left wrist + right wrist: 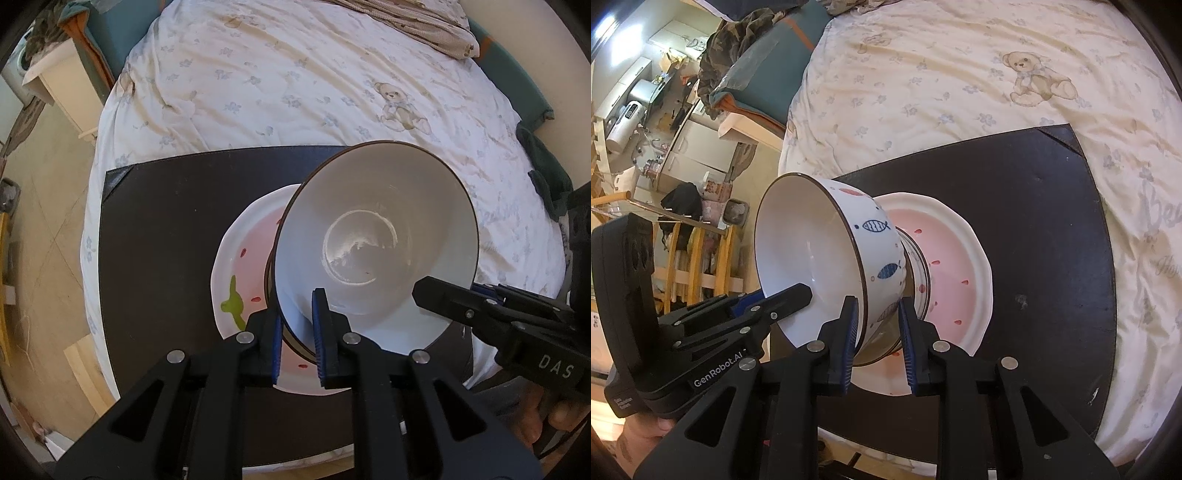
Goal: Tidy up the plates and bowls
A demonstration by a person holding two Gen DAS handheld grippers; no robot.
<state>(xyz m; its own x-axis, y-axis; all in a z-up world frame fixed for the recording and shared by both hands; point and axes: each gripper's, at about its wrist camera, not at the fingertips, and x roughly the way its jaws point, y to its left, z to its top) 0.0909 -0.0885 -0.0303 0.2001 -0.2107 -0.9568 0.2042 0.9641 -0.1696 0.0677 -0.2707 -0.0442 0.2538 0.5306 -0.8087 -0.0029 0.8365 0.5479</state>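
Note:
A white bowl (369, 206) with a dark rim and blue fish on its outside (875, 225) is held tilted over a pink plate (236, 258) with a white scalloped rim (979, 258). My left gripper (297, 306) is shut on the bowl's near rim, and in the right wrist view it (798, 295) comes in from the left. My right gripper (877, 301) is shut on the bowl's wall on the other side, and in the left wrist view it (428, 291) clamps the rim. A second dark-rimmed bowl (921, 269) stands on the plate under the tilted one.
The plate rests on a black mat (155, 229) laid on a bed with a teddy-bear sheet (277, 74). A dark green cloth (546, 173) lies at the bed's right edge. A white cabinet (62, 85) and a wooden rack (698, 254) stand on the floor to the left.

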